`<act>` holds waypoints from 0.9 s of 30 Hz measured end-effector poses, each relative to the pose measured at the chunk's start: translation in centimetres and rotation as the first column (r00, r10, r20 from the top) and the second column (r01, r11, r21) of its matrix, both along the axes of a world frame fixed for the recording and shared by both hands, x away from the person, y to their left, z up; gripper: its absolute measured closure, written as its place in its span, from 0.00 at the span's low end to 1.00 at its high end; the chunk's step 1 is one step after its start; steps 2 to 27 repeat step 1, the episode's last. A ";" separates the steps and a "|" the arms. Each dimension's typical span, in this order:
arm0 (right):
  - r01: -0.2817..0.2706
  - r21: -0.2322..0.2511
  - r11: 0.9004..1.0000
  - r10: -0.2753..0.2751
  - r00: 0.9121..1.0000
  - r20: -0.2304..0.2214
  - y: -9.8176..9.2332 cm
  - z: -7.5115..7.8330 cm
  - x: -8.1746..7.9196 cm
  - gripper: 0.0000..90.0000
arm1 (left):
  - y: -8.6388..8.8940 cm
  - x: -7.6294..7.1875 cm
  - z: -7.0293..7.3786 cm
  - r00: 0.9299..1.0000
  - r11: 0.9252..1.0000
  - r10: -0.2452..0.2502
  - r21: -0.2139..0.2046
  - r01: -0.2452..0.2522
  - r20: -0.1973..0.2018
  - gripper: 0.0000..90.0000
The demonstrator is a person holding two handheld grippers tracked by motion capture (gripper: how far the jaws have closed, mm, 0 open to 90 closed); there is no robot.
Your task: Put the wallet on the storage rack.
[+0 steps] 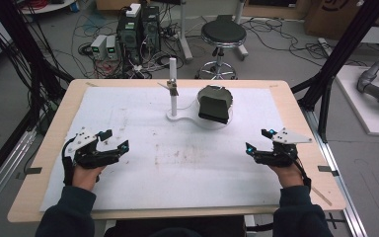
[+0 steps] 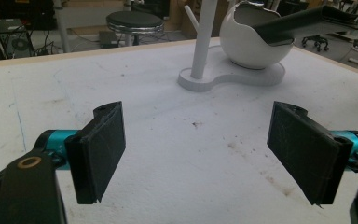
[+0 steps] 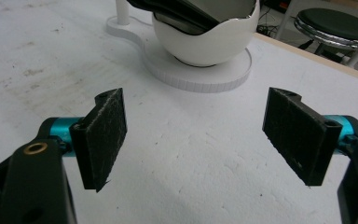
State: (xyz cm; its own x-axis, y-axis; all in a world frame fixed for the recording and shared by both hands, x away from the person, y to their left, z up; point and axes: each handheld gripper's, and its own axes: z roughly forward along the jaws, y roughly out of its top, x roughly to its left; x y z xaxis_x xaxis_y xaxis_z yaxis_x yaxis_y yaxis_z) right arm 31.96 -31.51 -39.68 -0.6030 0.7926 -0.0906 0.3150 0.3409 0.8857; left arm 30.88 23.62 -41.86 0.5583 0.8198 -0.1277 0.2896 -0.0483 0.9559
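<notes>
High view: the left hand-held gripper (image 1: 112, 139) and the right hand-held gripper (image 1: 258, 139) rest low over the white mat (image 1: 143, 168) of the counter (image 1: 54, 123), well apart, each with jaws spread and holding nothing. Farther back, near the mat's middle, stands a white stand (image 1: 173, 89) whose base carries a white bowl (image 1: 227, 101); a dark folded object (image 1: 214, 106) sits in the bowl and leans over its rim.

Left gripper view: black pads (image 2: 103, 149) stand wide apart above bare mat; the bowl (image 2: 247, 46) with the dark object (image 2: 303, 23) lies ahead to the right.

Right gripper view: the jaws are likewise parted; the bowl (image 3: 205, 44) stands ahead on its round base (image 3: 205, 77).
</notes>
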 end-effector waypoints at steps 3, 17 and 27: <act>0.000 0.002 1.000 0.000 1.000 0.000 0.0 0.0 0.0 0.24 | 0.0 0.0 0.0 1.000 1.000 -0.003 0.002 0.003 -0.002 0.21; 0.000 0.002 1.000 0.000 1.000 0.000 0.0 0.0 0.0 0.24 | 0.0 0.0 0.0 1.000 1.000 -0.003 0.002 0.003 -0.002 0.21; 0.000 0.002 1.000 0.000 1.000 0.000 0.0 0.0 0.0 0.24 | 0.0 0.0 0.0 1.000 1.000 -0.003 0.002 0.003 -0.002 0.21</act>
